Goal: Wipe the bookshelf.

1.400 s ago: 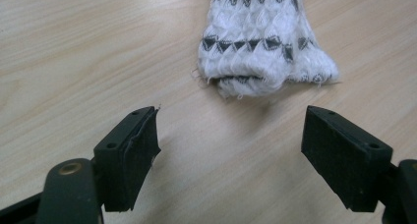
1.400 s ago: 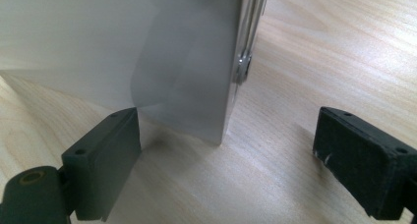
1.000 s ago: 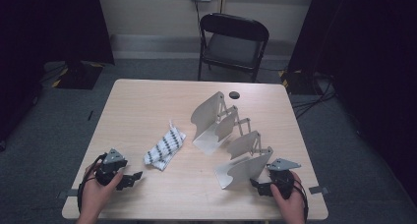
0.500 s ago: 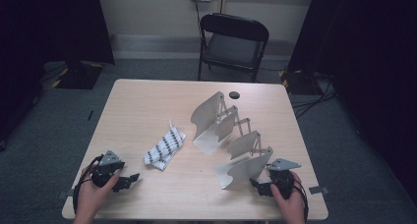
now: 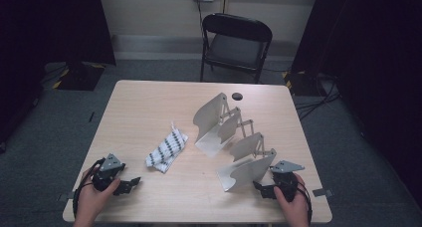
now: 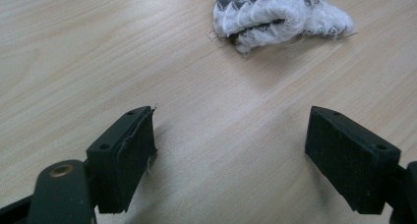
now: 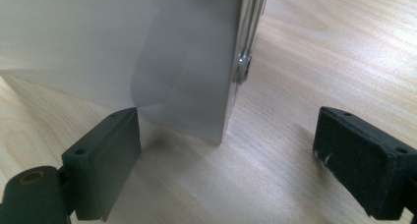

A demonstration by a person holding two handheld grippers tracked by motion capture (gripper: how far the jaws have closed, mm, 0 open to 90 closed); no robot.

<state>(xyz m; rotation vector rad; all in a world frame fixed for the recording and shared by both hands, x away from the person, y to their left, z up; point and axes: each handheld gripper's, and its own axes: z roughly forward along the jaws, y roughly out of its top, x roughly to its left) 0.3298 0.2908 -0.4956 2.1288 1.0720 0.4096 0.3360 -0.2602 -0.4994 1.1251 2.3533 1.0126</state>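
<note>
Resting near the front left corner of the tabletop (image 5: 149, 102), the left tool (image 5: 130, 183) is held in the person's left hand (image 5: 92, 199), its jaws spread wide with nothing between them; they have just been opening a little further. In the left gripper view, bare wood is seen between the two black pads, and the folded white cloth with dark patterning (image 6: 275, 15) lies beyond them, apart from both. In the high view this cloth (image 5: 166, 150) is placed left of the middle of the tabletop, between the left tool and the metal folding rack (image 5: 234, 137). The rack is made of several pale curved panels joined by a hinged linkage, and it runs slantwise from the middle of the tabletop towards the front right corner. Its nearest panel (image 5: 246, 171) stands just beside the right tool (image 5: 261, 189), which is held in the person's right hand (image 5: 293, 204) close to the front edge. In the right gripper view the jaws are released and well spread, and the lower corner of that panel (image 7: 187, 62) is seen just ahead of the gap between them, on the left pad's side, untouched by either. A small dark round object (image 5: 237, 95) lies near the far edge of the tabletop, and a black folding chair (image 5: 236, 43) stands on the floor behind it.
</note>
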